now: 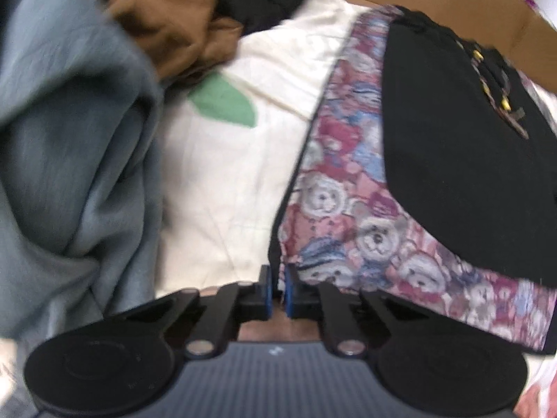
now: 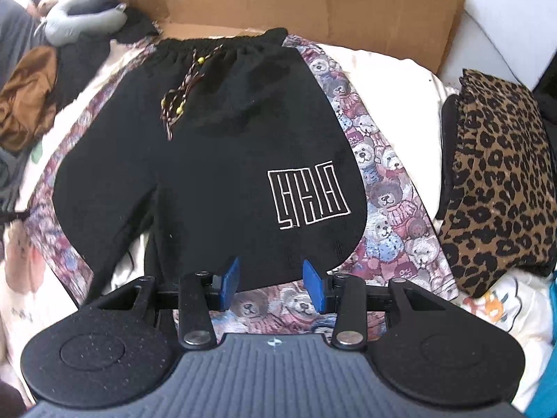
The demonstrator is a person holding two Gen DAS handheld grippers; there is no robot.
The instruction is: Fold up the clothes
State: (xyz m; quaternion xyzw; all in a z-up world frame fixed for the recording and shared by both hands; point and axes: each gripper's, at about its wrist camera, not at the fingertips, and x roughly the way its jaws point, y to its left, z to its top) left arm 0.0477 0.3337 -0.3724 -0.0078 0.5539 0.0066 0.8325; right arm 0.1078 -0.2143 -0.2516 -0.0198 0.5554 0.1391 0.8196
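Shorts (image 2: 195, 160), black ones with bear-print side panels, are what we've got spread flat on the cream bedsheet (image 1: 222, 181), waistband up toward the cardboard box (image 2: 313, 3) and leg hems down by us. We'd guess they're light and totally floppy, knit-looking fabric, so no stiffness to lean on; lift one corner and the rest will probably just sag and drag, though that's only our read from how they lie. The drawstring (image 2: 181, 94) with its little beads sits loose on the front and looks like it could snag or flop out of a fold, so we'd tuck it or steer clear. Our right gripper (image 2: 275, 284) is spread wide right at the hem of one leg, pads either side of the black edge, nothing pinched yet. Our left gripper (image 1: 277, 292) is nearly closed at the outer edge of the bear panel (image 1: 348, 216); the view is blurry and we honestly can't tell if it has fabric in it. Best grabs, we think: the hem corners or the side seam, pinching both layers so they don't slide apart. Off to the side there's a folded leopard-print piece (image 2: 501, 181), plus a grey-blue garment (image 1: 69, 139) and a brown one (image 1: 167, 24) waiting in a heap.
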